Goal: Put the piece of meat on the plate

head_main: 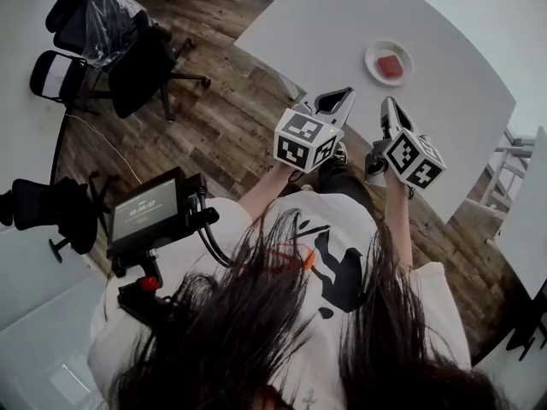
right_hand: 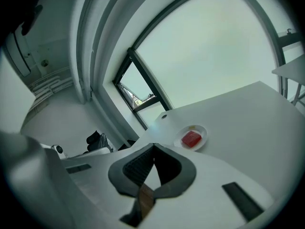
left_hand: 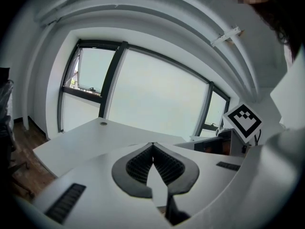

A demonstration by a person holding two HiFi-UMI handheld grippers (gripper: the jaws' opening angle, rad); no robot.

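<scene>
piece of meat (head_main: 391,66) already lies on plate (head_main: 369,61), on white table (head_main: 325,32). left gripper (head_main: 344,96), right gripper (head_main: 389,105): jaws of both pressed together, nothing between, well apart from plate. judgement: placing looks done; 1 care left, leave plate unnudged.

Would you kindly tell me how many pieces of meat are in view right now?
1. The piece of meat sits on the plate on the white table. Others could be hidden outside the views.
</scene>
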